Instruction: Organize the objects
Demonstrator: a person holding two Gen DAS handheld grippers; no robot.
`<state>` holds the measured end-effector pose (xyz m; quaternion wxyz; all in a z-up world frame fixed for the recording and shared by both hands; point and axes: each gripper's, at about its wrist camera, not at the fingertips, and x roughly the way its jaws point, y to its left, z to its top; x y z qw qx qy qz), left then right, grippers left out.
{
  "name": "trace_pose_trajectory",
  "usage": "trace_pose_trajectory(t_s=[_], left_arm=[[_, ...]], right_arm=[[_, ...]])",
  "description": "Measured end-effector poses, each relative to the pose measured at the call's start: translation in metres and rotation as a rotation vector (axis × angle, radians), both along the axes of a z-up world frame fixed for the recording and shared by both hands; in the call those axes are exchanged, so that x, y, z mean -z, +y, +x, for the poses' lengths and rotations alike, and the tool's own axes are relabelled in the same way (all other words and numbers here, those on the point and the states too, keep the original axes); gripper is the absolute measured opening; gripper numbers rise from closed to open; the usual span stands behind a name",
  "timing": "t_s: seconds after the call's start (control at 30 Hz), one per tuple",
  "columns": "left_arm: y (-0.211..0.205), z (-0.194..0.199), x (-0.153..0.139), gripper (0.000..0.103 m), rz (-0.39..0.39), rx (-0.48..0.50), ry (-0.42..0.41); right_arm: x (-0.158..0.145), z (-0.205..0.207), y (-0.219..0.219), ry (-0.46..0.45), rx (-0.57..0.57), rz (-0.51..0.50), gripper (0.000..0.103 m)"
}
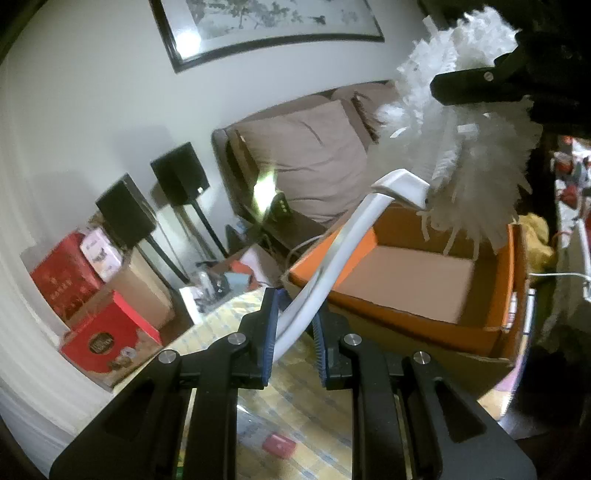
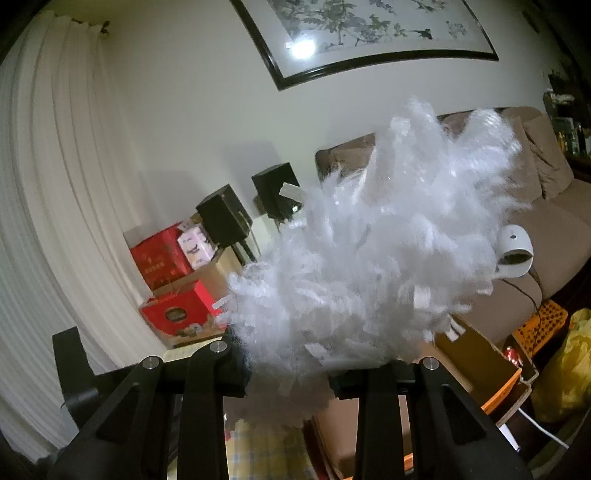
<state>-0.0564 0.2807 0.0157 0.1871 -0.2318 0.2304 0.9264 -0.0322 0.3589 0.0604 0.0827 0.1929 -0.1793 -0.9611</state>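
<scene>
The duster has a white curved plastic handle and a big fluffy white head made of many thin strips. It is held in the air above the orange box, not touching it. The left gripper has its blue-padded fingers clamped on the lower end of the handle. The right gripper has its fingers closed into the fluffy head, which covers the finger tips and hides much of the room in the right wrist view. The orange box is open and I see nothing inside it. Under it is a yellow checked cloth, where one small red item lies. Behind, there are two black speakers on stands, three red and pink boxes beside the wall, one brown sofa and one framed picture.
</scene>
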Motion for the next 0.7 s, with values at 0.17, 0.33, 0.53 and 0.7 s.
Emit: trace_pose_trajectory(t_s=[0.17, 0.33, 0.53, 0.7], left_arm=[[0.0, -0.005, 0.001, 0.017, -0.014, -0.02, 0.011], [-0.002, -0.008, 0.0, 0.018, -0.019, -0.029, 0.018], [0.001, -0.014, -0.004, 0.019, -0.033, -0.034, 0.032], [0.009, -0.018, -0.005, 0.019, -0.051, -0.028, 0.052]], right_arm=[[0.001, -0.004, -0.001, -0.01, -0.01, 0.006, 0.03], [0.003, -0.003, 0.003, -0.017, -0.019, 0.005, 0.03], [0.004, -0.003, 0.007, -0.018, -0.018, 0.0, 0.03], [0.006, -0.002, 0.014, -0.019, -0.006, -0.01, 0.03]])
